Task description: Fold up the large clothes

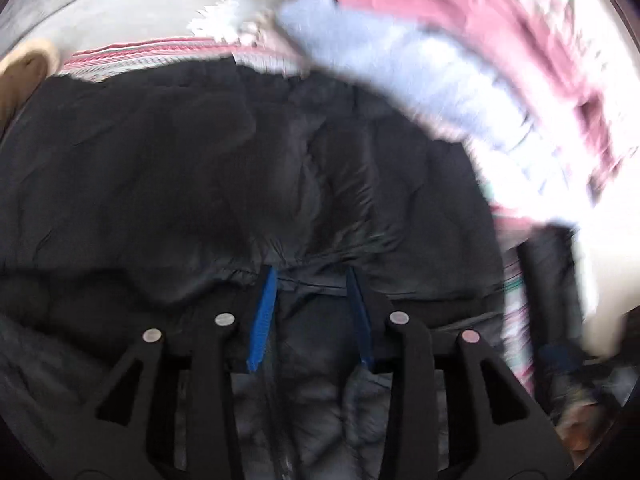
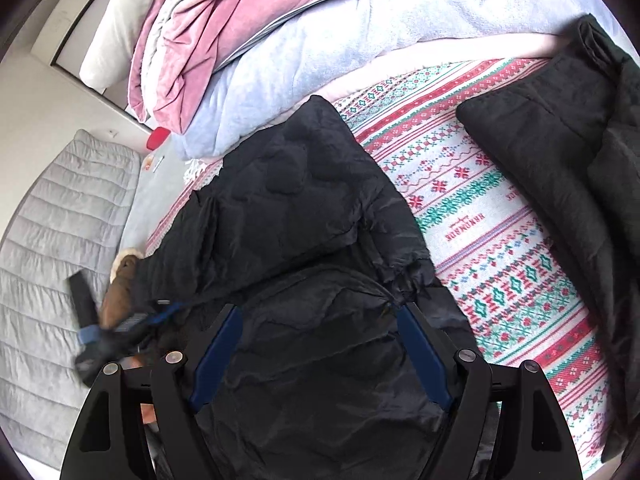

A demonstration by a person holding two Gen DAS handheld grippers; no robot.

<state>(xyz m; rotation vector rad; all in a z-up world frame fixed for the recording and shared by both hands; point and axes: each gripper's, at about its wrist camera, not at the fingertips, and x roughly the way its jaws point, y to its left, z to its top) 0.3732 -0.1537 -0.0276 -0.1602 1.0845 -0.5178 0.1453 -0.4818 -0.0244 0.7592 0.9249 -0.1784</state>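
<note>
A large black quilted jacket (image 2: 288, 200) lies on a patterned red, green and white blanket (image 2: 480, 216). In the left wrist view the jacket (image 1: 200, 168) fills most of the blurred frame. My left gripper (image 1: 312, 272) is partly open with its blue-padded fingers pressed into the jacket's fabric, a strip of it between them. My right gripper (image 2: 320, 312) is wide open, its fingers either side of a fold of the jacket by the drawstring hem. The left gripper (image 2: 112, 332) also shows blurred at the jacket's left edge in the right wrist view.
A pile of pink and pale blue bedding (image 2: 256, 52) lies at the far side of the bed. A second dark garment (image 2: 568, 128) lies on the right. A grey quilted cover (image 2: 52, 240) and a red object (image 2: 158, 138) are at the left.
</note>
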